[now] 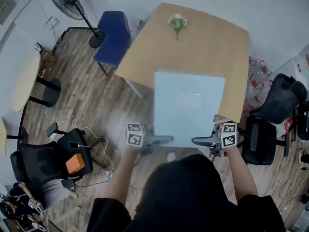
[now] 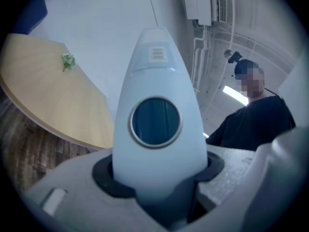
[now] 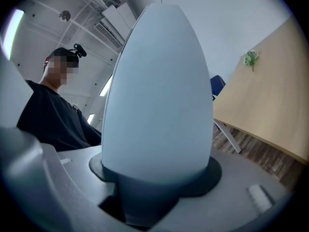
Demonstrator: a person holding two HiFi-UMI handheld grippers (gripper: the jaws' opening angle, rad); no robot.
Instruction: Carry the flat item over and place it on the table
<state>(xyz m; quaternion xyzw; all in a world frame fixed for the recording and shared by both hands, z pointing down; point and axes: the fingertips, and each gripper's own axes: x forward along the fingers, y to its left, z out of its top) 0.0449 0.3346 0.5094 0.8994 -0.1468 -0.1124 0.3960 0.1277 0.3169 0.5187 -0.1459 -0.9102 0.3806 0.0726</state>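
The flat item is a pale blue rectangular panel held level in front of me, its far half over the near edge of the wooden table. My left gripper is shut on its near left corner. My right gripper is shut on its near right corner. In the left gripper view the flat item rises out of the left gripper and shows a round dark window. In the right gripper view the flat item fills the middle, clamped in the right gripper.
A small flower sprig lies at the table's far side. A blue chair and a standing fan are to the left of the table, and black office chairs to its right. Another black chair with an orange box and cables sit on the wooden floor at the left.
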